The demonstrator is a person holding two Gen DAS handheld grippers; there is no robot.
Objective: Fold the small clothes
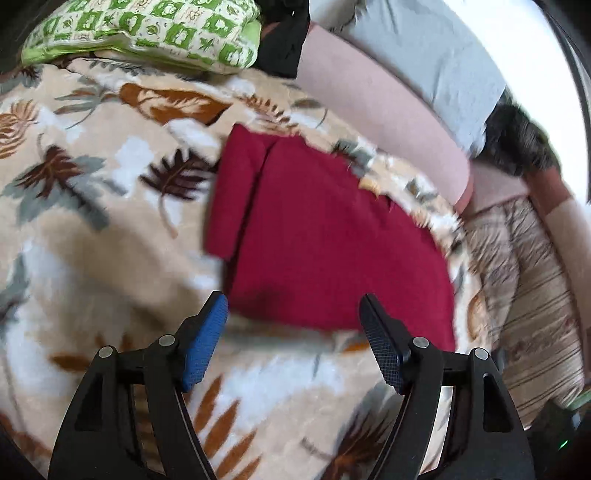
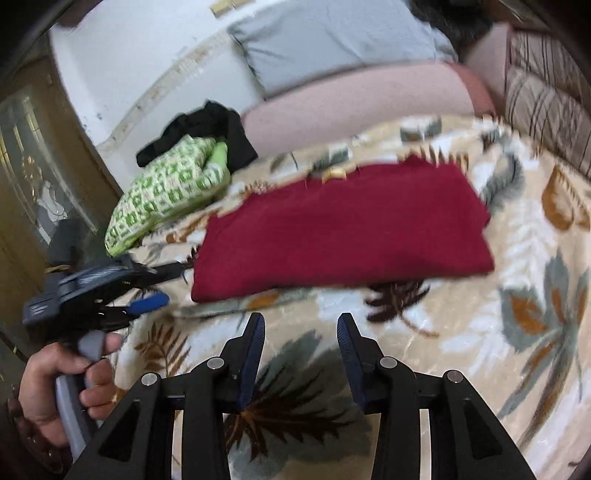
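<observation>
A dark red garment [image 1: 317, 236] lies folded flat on a beige leaf-print blanket [image 1: 92, 229]. It also shows in the right wrist view [image 2: 340, 229]. My left gripper [image 1: 293, 306] is open and empty, its jaws wide apart just short of the garment's near edge. In the right wrist view the left gripper [image 2: 162, 288] is at the garment's left end, held by a hand. My right gripper [image 2: 301, 323] is open and empty, hovering above the blanket [image 2: 480, 332] just in front of the garment.
A green-and-white patterned pillow [image 1: 147, 29] [image 2: 166, 188] and black clothing [image 2: 210, 129] lie at the blanket's far side. A pink bolster [image 2: 354, 99] and grey pillow [image 2: 332, 40] line the wall. Striped bedding [image 1: 535, 288] lies beside the blanket.
</observation>
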